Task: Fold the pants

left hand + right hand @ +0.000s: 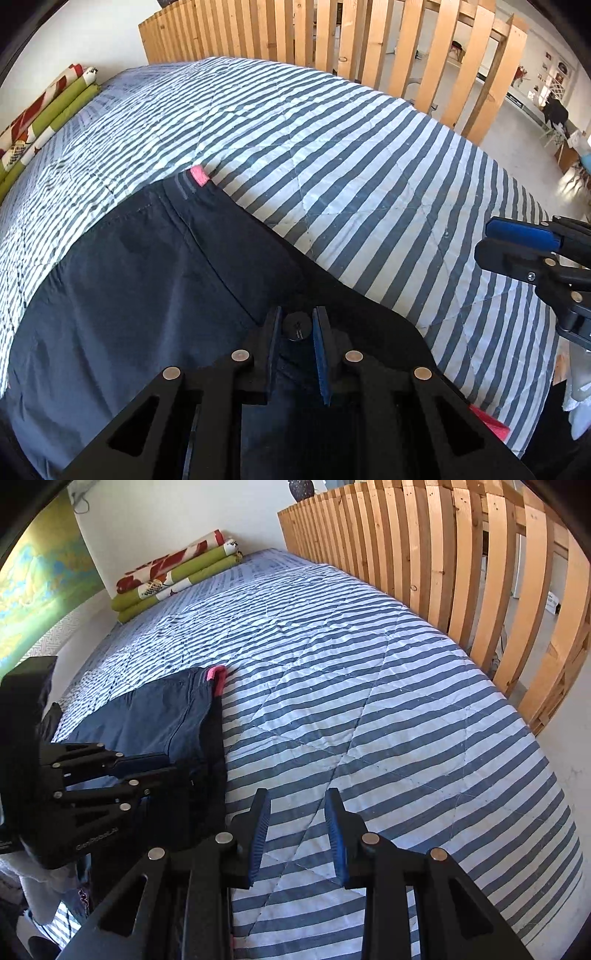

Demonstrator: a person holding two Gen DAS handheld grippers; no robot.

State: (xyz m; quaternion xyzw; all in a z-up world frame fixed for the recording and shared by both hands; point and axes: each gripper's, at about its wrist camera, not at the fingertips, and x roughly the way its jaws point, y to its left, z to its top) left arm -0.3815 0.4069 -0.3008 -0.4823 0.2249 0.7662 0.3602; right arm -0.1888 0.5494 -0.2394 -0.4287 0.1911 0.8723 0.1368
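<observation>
My left hand-held gripper point(297, 345) points steeply down over the near end of the pants point(147, 277), its blue pads point(320, 354) set narrowly apart. A black button point(295, 326) and dark cloth show in the gap, but I cannot tell whether the pads press on the cloth. Beyond its fingertips the dark navy pants lie flat on the bed point(369, 166), running away from the left hand-held gripper to a pink tab point(199, 174) at their far corner. Past that stretches the blue-and-white striped quilt, with folded green and red patterned bedding point(48, 110) at the far left and a wooden slat railing point(369, 37) across the far side.

My right hand-held gripper point(297, 834) hangs to the right of the left one, jaws parted with nothing between them, only striped quilt below. The pants point(159, 716) lie to its left, their edge just beside its left finger.
</observation>
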